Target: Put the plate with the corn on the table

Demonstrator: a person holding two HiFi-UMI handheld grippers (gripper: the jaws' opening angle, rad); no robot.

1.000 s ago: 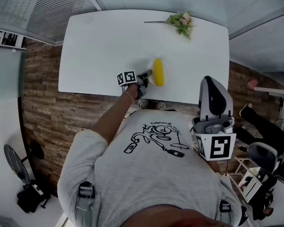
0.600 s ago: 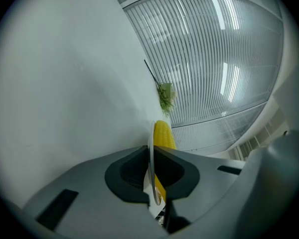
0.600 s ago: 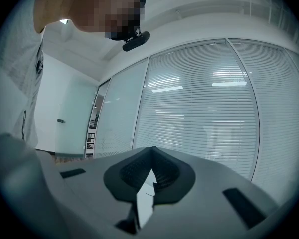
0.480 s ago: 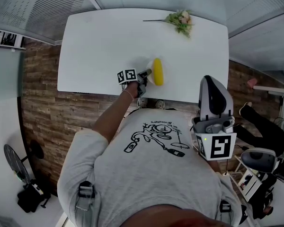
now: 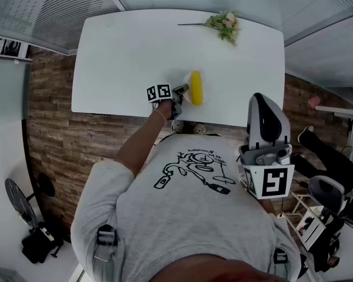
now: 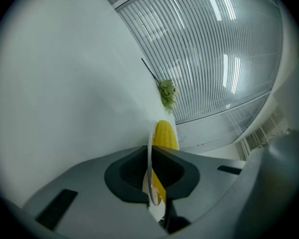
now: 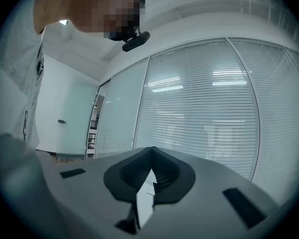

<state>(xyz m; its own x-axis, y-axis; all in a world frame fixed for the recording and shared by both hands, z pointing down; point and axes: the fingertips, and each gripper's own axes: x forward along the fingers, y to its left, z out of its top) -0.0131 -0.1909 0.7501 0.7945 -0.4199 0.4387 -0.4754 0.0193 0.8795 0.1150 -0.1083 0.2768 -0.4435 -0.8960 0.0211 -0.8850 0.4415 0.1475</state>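
Note:
A white plate (image 5: 188, 96) carrying a yellow corn cob (image 5: 196, 88) lies at the near edge of the white table (image 5: 123, 57). My left gripper (image 5: 179, 92) is shut on the plate's near rim. In the left gripper view the thin plate rim (image 6: 150, 168) stands edge-on between the closed jaws, with the corn cob (image 6: 165, 136) just beyond it. My right gripper (image 5: 265, 157) is held off the table by the person's right side, pointing up. In the right gripper view its jaws (image 7: 148, 176) are pressed together with nothing in them.
A sprig of flowers (image 5: 223, 26) lies at the far right of the table; it also shows in the left gripper view as the sprig (image 6: 166, 92). Slatted blinds (image 7: 209, 108) fill the right gripper view. Brick-patterned floor (image 5: 53, 134) surrounds the table.
The left gripper and the plate with the corn have barely shifted, a few pixels along the table edge. The right gripper stays where it was.

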